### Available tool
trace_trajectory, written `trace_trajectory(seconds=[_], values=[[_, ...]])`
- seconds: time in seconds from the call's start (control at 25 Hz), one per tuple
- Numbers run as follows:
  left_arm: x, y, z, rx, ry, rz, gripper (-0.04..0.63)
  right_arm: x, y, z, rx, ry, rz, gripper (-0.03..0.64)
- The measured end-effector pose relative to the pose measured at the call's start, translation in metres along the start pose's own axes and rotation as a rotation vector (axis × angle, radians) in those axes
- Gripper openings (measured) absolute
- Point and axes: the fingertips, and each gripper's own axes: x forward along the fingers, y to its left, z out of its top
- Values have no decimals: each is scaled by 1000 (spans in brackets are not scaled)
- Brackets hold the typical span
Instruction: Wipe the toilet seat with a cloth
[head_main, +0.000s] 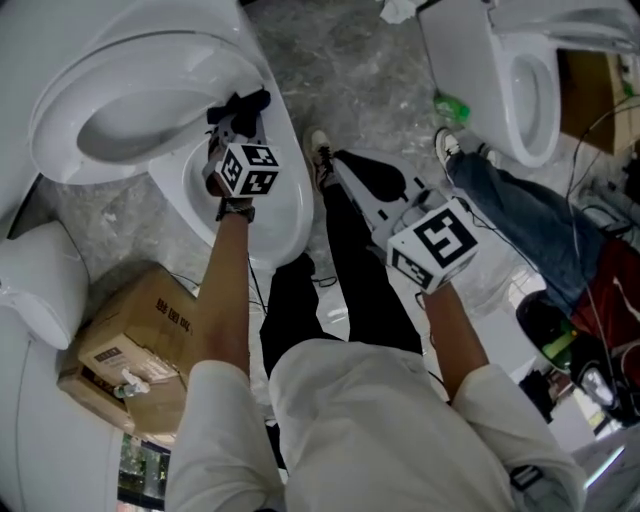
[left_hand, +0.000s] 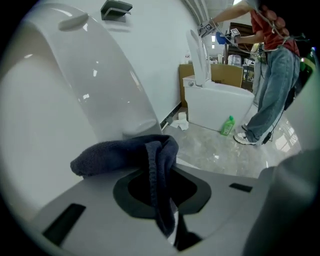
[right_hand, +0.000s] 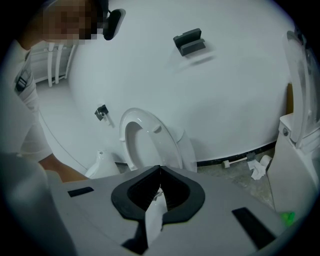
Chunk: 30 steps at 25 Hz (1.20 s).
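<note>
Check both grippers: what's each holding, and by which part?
The left gripper is shut on the dark cloth, pinched at a fold partway along, with the rest draping to either side. The right gripper is shut and holds nothing.

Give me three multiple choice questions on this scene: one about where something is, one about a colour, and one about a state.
1. Where does the green plastic bottle stand?
A. on a shelf
B. on the grey marbled floor beside the far white ceramic toilet
C. inside a bucket

2. What colour is the terry cloth in the left gripper?
A. yellow
B. red
C. dark blue

3. How is the near toilet's white plastic seat?
A. raised
B. lowered onto the bowl
C. lying on the floor

Answers:
1 B, it stands at that toilet's base.
2 C, the fabric clamped in the jaws is navy.
3 A, the ring stands upright behind the bowl.
</note>
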Motion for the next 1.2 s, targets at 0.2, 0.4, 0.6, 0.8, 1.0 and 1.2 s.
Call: trace_trajectory(seconds=[0.2,0.4,0.6,0.8,1.0,1.2], values=[[2,2,-21,57,-2,51,43,5,3,-14,-11,21,-5,29],[-1,9,-42,103,-1,82,43,13,14,-21,-22,17,-4,29],[-7,21,-71,85,14,112,43,23,32,-27,-42,9,8,29],[-17,38,-100,31,31,139,43,28,47,-39,-50,21,7,29],[-30,56,-117,-8,37,173,43,33,58,-42,-66,26,9,29],[-45,84,-139,-50,51,226,43,36,67,-40,-86,20,11,29]])
